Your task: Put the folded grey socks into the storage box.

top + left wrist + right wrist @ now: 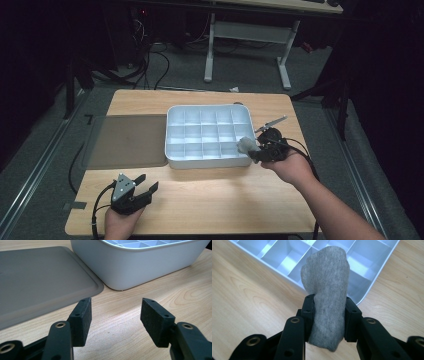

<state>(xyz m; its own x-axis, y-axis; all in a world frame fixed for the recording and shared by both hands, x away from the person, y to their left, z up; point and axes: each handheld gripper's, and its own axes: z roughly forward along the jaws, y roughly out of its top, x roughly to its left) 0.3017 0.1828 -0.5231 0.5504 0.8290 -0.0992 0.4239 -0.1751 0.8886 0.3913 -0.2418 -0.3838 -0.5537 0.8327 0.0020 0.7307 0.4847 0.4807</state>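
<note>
My right gripper point(329, 315) is shut on a rolled grey sock point(327, 290), both pads pressing its sides. In the high view the right gripper point(251, 150) holds the grey sock point(245, 145) above the near right corner of a white divided tray point(172, 135). The tray's compartments point(287, 255) lie under the sock and look bare. My left gripper point(147, 183) rests near the table's front left, open, with nothing between its pads point(83, 317). From the left gripper view the tray's white wall point(140, 267) stands ahead, a short way off.
A grey flat lid point(127, 140) lies left of the tray, and its rounded corner point(97, 287) is just ahead of my left gripper. The wooden table point(210, 195) ends close behind both hands. A white desk frame point(247, 45) stands on the floor beyond.
</note>
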